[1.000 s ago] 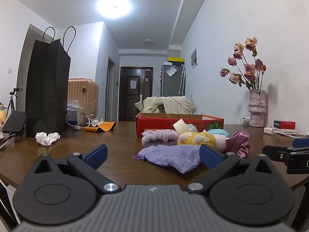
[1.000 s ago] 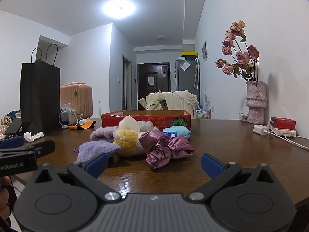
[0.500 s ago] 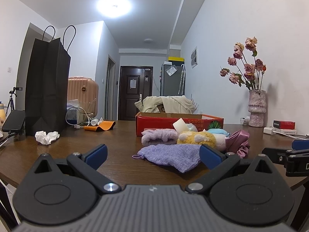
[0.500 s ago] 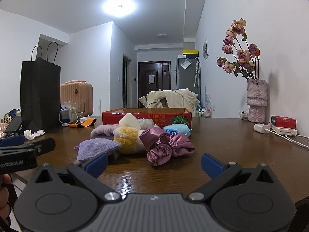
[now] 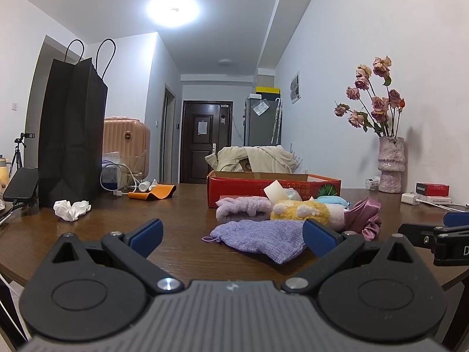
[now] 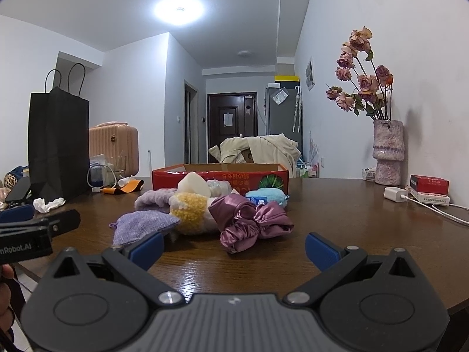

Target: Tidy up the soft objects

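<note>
A pile of soft things lies on the brown table in front of a red cardboard box (image 5: 234, 189) (image 6: 222, 174). It holds a lilac knit pouch (image 5: 261, 239) (image 6: 140, 224), a fluffy lilac piece (image 5: 243, 208), a yellow and white plush (image 5: 302, 211) (image 6: 189, 214), a purple satin scrunchie (image 6: 252, 223) (image 5: 363, 214), a blue plush (image 6: 269, 196) and a white sponge (image 6: 193, 183). My left gripper (image 5: 231, 236) is open and empty just short of the pouch. My right gripper (image 6: 234, 248) is open and empty just short of the scrunchie.
A black paper bag (image 5: 70, 135), a crumpled tissue (image 5: 71, 209), a phone (image 5: 20, 183) and cables stand at the left. A vase of dried roses (image 6: 387, 152), a red box (image 6: 429, 183) and a white charger (image 6: 395, 195) stand at the right by the wall.
Both grippers have edged slightly forward towards the pile. Both stay open.
</note>
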